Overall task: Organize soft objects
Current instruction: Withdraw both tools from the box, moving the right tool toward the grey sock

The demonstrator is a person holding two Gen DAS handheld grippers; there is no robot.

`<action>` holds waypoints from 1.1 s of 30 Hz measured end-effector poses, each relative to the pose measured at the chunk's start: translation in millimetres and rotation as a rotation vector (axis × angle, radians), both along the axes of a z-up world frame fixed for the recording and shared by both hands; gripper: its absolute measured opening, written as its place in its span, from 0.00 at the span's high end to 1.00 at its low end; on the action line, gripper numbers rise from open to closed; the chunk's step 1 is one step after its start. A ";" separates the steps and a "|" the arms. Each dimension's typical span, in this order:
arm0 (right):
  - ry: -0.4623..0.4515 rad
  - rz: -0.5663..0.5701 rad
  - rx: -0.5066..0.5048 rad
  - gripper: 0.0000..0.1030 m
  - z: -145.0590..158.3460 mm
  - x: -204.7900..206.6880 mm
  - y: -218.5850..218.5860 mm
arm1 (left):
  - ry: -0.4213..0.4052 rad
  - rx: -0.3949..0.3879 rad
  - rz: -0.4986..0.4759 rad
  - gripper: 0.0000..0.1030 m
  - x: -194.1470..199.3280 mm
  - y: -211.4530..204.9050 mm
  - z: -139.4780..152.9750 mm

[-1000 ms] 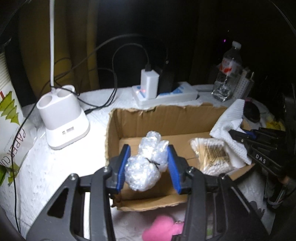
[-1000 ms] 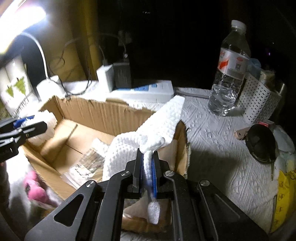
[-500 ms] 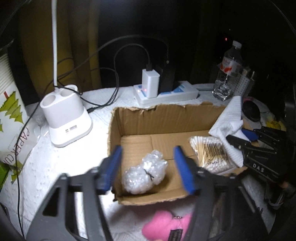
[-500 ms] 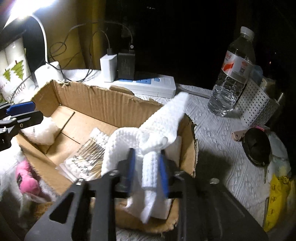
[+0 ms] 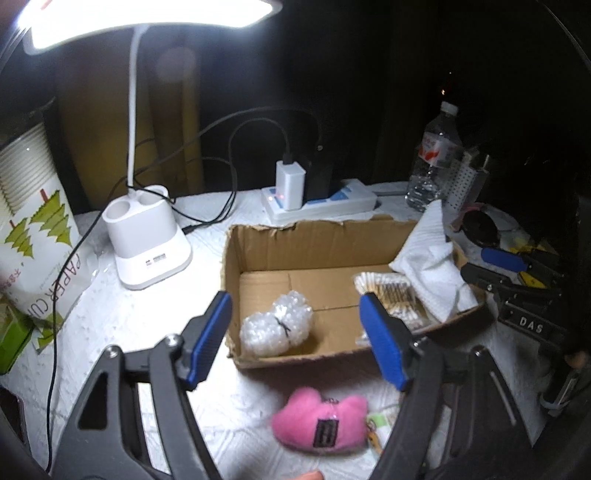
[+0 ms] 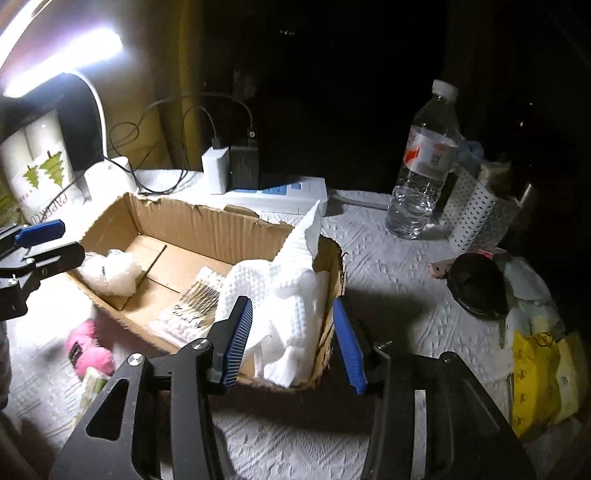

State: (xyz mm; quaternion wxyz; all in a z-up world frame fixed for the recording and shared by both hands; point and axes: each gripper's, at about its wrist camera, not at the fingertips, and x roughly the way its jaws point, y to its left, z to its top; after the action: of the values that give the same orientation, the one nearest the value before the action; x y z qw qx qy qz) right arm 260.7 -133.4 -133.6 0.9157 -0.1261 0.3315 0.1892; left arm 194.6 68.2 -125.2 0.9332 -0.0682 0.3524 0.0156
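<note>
Lamp-lit table point(image 5: 110, 314) | left tongs point(image 5: 295, 339), right tongs point(image 6: 291, 339) angled down, jaws just opened, empty

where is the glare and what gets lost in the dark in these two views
Left wrist view: the lamp head blows out white at the top, the background behind the bottle is black. Right wrist view: the lamp flares at upper left, the far right beyond the basket is lost in dark; fisheye bends the edges.

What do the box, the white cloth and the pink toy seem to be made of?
Box: brown corrugated cardboard, matte, with torn, ragged edges.
White cloth: probably cotton towel; a bumpy waffle weave shows.
Pink toy: fuzzy plush, probably synthetic, with a dark label.
</note>
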 end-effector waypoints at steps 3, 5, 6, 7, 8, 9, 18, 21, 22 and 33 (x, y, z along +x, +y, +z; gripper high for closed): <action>-0.007 0.005 0.016 0.53 5.9 -10.8 -2.7 | -0.014 -0.002 -0.004 0.29 -9.1 -2.6 5.9; -0.008 0.010 0.028 0.53 9.9 -18.8 -4.5 | -0.023 -0.001 -0.009 0.29 -16.2 -5.8 9.6; -0.009 0.013 0.033 0.53 10.9 -21.5 -5.6 | -0.026 0.000 -0.010 0.29 -19.1 -7.1 10.9; -0.009 0.016 0.039 0.53 12.4 -25.4 -6.5 | -0.030 -0.001 -0.014 0.29 -23.3 -8.9 12.4; -0.009 0.020 0.044 0.53 13.8 -29.8 -7.2 | -0.034 0.000 -0.016 0.29 -26.1 -10.6 13.5; -0.010 0.024 0.050 0.53 15.0 -34.4 -8.0 | -0.036 0.000 -0.018 0.29 -30.0 -12.3 14.7; 0.006 0.062 0.094 0.52 16.2 -65.9 -10.6 | -0.048 -0.004 -0.037 0.29 -59.5 -23.7 19.0; 0.011 0.071 0.095 0.51 13.4 -75.5 -10.1 | -0.044 -0.005 -0.042 0.29 -67.7 -27.2 17.4; 0.014 0.074 0.096 0.50 12.4 -77.5 -10.7 | -0.042 -0.006 -0.043 0.29 -71.0 -28.2 16.7; 0.041 0.112 0.119 0.28 -5.3 -108.4 -13.9 | -0.024 -0.019 -0.062 0.29 -96.4 -39.8 6.2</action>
State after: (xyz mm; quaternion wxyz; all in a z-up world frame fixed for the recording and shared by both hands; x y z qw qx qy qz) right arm 152.2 -147.3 -138.9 0.9025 -0.0856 0.3309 0.2619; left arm 98.2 28.4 -119.0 0.9367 -0.0663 0.3433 -0.0176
